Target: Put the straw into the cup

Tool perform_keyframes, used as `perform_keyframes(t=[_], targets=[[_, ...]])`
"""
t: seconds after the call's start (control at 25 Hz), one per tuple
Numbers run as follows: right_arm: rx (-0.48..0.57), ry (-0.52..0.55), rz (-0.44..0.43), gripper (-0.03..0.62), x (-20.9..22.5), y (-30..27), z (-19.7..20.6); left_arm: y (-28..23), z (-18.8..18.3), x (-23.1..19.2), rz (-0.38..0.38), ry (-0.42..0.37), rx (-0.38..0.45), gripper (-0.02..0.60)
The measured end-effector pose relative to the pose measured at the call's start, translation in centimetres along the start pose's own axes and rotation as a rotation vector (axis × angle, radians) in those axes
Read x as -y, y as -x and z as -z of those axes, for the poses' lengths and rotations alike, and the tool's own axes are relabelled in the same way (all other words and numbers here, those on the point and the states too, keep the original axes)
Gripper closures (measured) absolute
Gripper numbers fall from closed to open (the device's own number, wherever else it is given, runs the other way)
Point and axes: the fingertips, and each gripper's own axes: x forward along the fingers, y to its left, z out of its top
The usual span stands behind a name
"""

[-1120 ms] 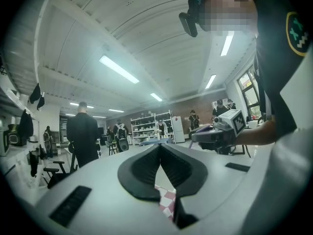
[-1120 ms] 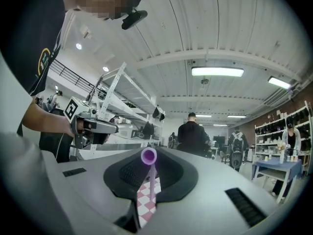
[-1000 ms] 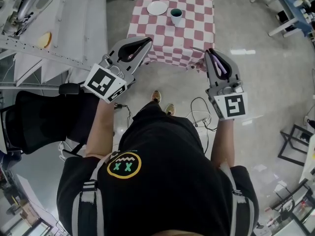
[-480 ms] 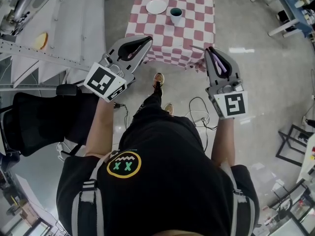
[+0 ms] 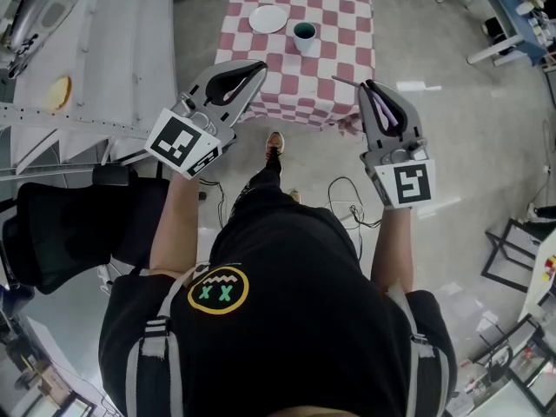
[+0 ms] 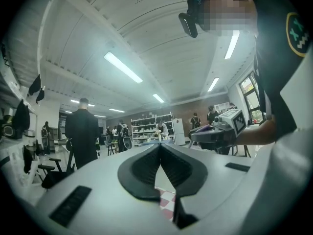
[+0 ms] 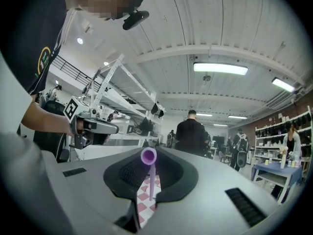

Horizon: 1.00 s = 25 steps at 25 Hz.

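A teal-lined cup stands on the red-and-white checked table at the top of the head view. My right gripper is held level in the air short of the table's near edge, shut on a purple straw. In the right gripper view the straw stands upright between the jaws, open end up. My left gripper hangs level at the same height on the left, its jaws closed tip to tip with nothing in them. Neither gripper is over the cup.
A white plate lies left of the cup. A black office chair and a white metal frame stand on the left. Cables lie on the floor. People stand among shelves in the background.
Both grippers have moved forward toward the table as the person steps ahead. The table's near edge now lies closer to the jaw tips. The grip on the straw is unchanged.
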Motion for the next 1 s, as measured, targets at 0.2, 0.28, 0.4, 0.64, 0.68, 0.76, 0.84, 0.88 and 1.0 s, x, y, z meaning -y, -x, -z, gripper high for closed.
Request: perform_keyframes(t=[0.2, 0.28, 0.4, 0.64, 0.68, 0.76, 0.84, 0.88, 1.0], targets=[[-0.004, -0.002, 0.005, 0.542, 1.5, -2.8, 0.7, -1.4, 1.0, -2.8, -0.004, 0.008, -0.003, 0.563], [-0.008, -0.002, 0.007, 0.542, 2.1, -3.9, 0.9, -2.0, 1.3, -4.0, -0.006, 0.012, -0.004, 0.563], [-0.010, 0.004, 0.011, 0.542, 3.2, -5.8, 1.2, -3.1, 1.7, -5.7, -0.005, 0.019, -0.004, 0.563], [-0.018, 0.013, 0.019, 0.542, 5.1, -9.2, 1.7, -4.9, 2.8, -8.8, 0.001, 0.032, -0.009, 0.563], [-0.018, 0.016, 0.021, 0.542, 5.3, -9.8, 1.8, -5.1, 3.0, -9.3, 0.002, 0.033, -0.010, 0.563], [-0.019, 0.021, 0.023, 0.542, 5.7, -10.9, 2.0, -5.5, 3.3, -10.2, 0.004, 0.037, -0.010, 0.563], [-0.021, 0.026, 0.024, 0.542, 6.0, -12.0, 2.1, -5.8, 3.6, -11.1, 0.005, 0.042, -0.012, 0.563], [-0.022, 0.028, 0.024, 0.542, 6.2, -12.5, 2.1, -5.9, 3.8, -11.5, 0.005, 0.044, -0.013, 0.563], [-0.026, 0.035, 0.026, 0.542, 6.8, -13.9, 2.4, -6.5, 4.3, -12.5, 0.008, 0.050, -0.016, 0.563]])
